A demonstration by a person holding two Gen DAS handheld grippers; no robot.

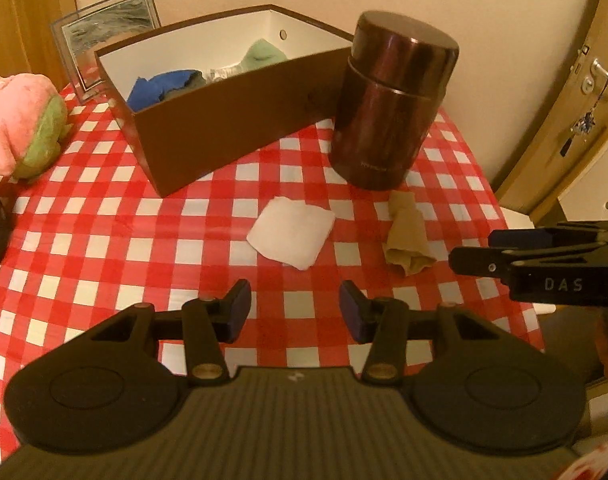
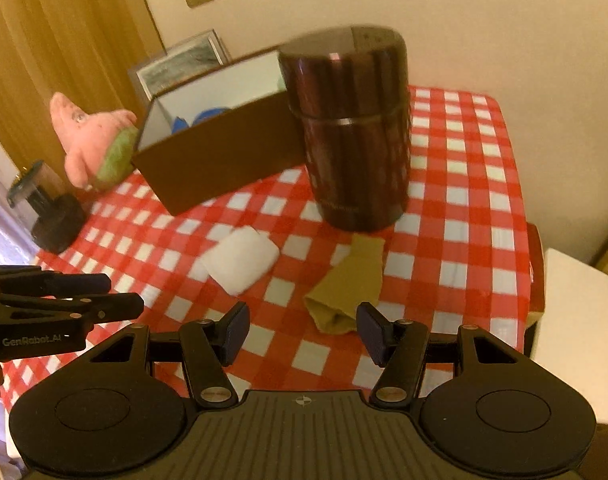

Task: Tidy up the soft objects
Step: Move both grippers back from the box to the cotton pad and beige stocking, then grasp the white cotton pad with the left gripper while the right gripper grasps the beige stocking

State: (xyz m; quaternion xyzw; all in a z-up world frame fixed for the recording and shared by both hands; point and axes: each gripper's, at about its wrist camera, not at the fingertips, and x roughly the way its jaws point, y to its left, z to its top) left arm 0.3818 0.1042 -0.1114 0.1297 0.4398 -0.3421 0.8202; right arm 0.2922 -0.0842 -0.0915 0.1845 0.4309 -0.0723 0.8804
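A white folded cloth (image 1: 291,233) (image 2: 240,258) lies on the red checked tablecloth (image 1: 104,240), a tan cloth (image 1: 407,240) (image 2: 349,282) to its right. My left gripper (image 1: 295,309) hovers open just short of the white cloth, nothing between its pads. My right gripper (image 2: 304,330) is open too, its right pad beside the near end of the tan cloth. Behind them stands a brown box (image 1: 240,128) (image 2: 220,152) holding blue and green cloths (image 1: 160,88). A pink and green plush toy (image 1: 24,128) (image 2: 96,140) sits left of the box.
A tall dark brown canister (image 1: 391,104) (image 2: 351,128) stands right of the box, close behind the tan cloth. A framed picture (image 1: 104,36) leans on the wall behind the box. A dark jar (image 2: 48,208) sits at the table's left edge. A door (image 1: 583,100) is at right.
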